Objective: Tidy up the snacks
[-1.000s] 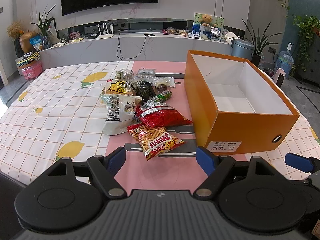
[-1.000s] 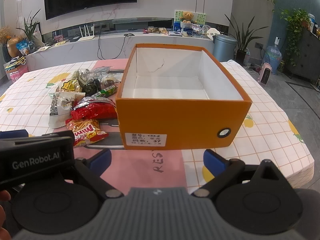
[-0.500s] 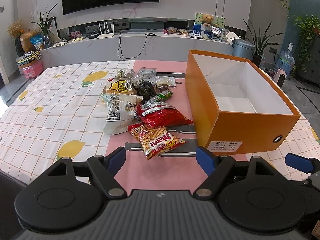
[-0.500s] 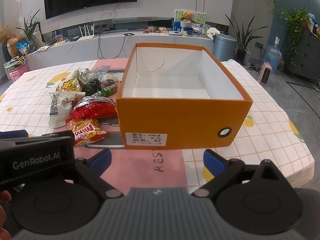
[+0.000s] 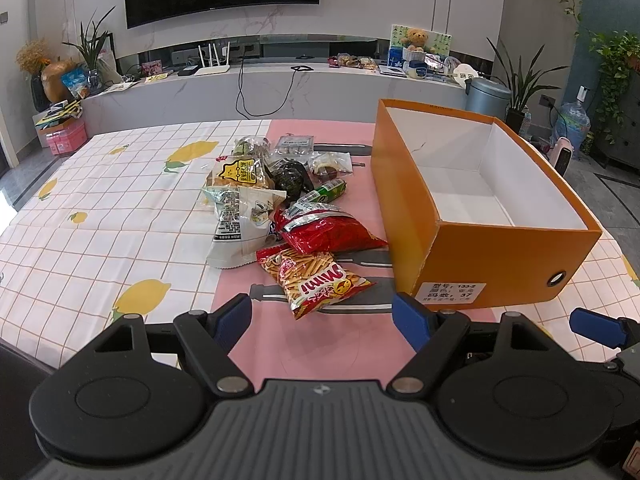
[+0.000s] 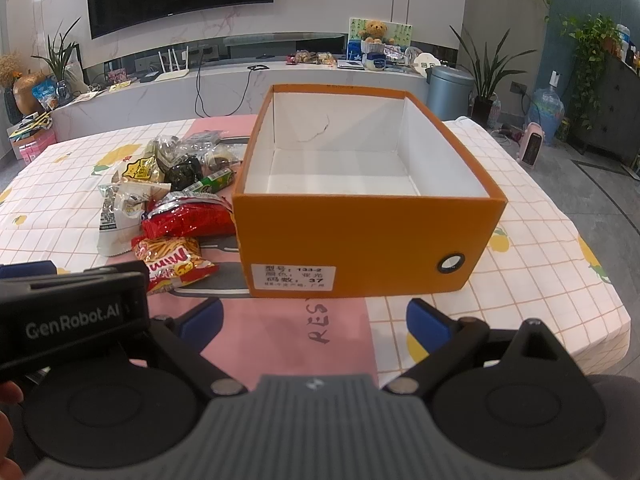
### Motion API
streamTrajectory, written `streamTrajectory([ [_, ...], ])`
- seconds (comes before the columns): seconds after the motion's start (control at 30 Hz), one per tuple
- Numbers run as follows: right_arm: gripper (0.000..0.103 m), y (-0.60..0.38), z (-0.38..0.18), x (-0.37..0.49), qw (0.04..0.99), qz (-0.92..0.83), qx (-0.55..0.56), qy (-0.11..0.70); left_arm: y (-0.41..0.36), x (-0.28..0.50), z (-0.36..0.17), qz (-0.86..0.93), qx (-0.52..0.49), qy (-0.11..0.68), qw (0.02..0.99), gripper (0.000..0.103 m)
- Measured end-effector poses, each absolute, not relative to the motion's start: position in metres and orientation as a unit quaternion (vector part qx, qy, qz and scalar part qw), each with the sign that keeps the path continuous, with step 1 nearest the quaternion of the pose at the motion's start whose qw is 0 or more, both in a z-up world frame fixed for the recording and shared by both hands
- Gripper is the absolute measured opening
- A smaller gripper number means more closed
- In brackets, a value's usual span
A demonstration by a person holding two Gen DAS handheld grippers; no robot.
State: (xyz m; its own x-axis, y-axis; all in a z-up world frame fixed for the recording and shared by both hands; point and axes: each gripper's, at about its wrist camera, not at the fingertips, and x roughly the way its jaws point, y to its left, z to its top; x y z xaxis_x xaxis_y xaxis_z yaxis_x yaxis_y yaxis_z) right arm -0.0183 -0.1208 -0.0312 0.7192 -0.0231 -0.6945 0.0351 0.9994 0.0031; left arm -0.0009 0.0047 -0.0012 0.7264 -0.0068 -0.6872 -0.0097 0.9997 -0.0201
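Observation:
A pile of several snack packets lies on the table left of an empty orange box. Nearest is an orange Mimi stick packet, then a red packet and a white packet. My left gripper is open and empty, just short of the Mimi packet. My right gripper is open and empty in front of the box's near wall. The left gripper's body shows at the left of the right wrist view.
The table has a checked lemon cloth with a pink runner. Its right edge drops to the floor. A long white counter with clutter stands behind the table, and a grey bin beyond the box.
Both views have shifted only slightly; the grippers stay open and empty, and nothing on the table has moved.

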Motion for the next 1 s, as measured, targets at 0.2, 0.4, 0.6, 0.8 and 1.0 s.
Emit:
streamTrajectory([
  [0.2,0.096,-0.1206,-0.0318,-0.0182,0.927,-0.015,0.010,0.375,0.0049,-0.0010,-0.0012,0.001,-0.011,0.370,0.929,0.094],
  [0.4,0.096,-0.1211,-0.0340,-0.0172,0.926,-0.014,0.013,0.376,0.0057,-0.0017,-0.0026,0.002,-0.011,0.371,0.929,0.094],
  [0.6,0.095,-0.1204,-0.0352,-0.0155,0.926,-0.013,0.015,0.377,0.0070,-0.0007,-0.0038,0.003,-0.011,0.372,0.928,0.093],
  [0.8,0.095,-0.1186,-0.0370,-0.0167,0.926,-0.010,0.009,0.377,0.0081,0.0022,-0.0079,0.004,-0.011,0.377,0.926,0.094],
  [1.0,0.095,-0.1152,-0.0379,-0.0189,0.931,-0.003,0.003,0.364,0.0106,-0.0005,-0.0109,-0.005,-0.020,0.371,0.928,0.094],
])
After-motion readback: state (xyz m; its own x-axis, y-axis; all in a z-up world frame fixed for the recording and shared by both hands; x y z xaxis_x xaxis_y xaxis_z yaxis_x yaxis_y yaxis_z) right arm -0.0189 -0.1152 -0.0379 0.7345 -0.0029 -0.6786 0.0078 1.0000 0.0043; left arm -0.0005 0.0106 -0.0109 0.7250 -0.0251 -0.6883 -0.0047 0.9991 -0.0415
